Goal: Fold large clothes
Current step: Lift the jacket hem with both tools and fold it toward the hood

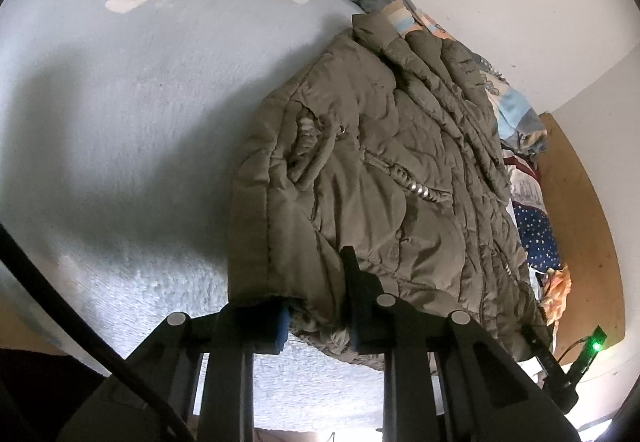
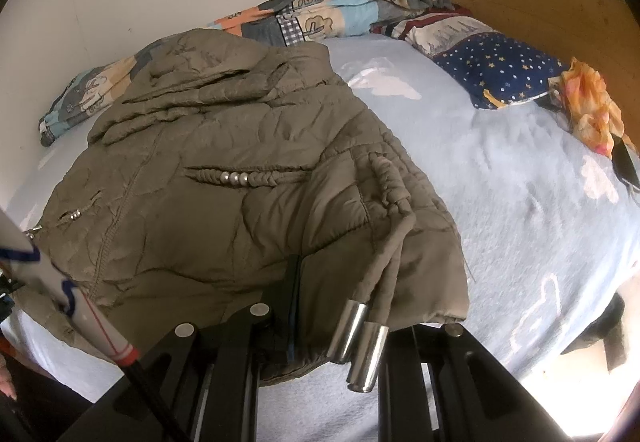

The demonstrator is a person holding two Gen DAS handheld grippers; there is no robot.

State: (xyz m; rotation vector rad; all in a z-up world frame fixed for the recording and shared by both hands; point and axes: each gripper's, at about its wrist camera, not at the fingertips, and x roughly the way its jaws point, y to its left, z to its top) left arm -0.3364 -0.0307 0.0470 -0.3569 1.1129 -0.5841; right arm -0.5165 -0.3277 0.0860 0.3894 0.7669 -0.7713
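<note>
We've got the olive puffer jacket (image 1: 380,170) spread on the blue bed sheet (image 1: 120,122), with the left gripper (image 1: 320,318) and right gripper (image 2: 294,326) both clamped on its near hem. Looks like the fold's starting, so next we probably lift together and carry the hem toward the collar.

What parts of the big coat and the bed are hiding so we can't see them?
- Left wrist view: the coat's near hem, covered by the left claw.
- Right wrist view: the near hem again, behind the right claw and the drawstring's metal tips.
- Both views: the coat's underside, against the bed sheet.
</note>
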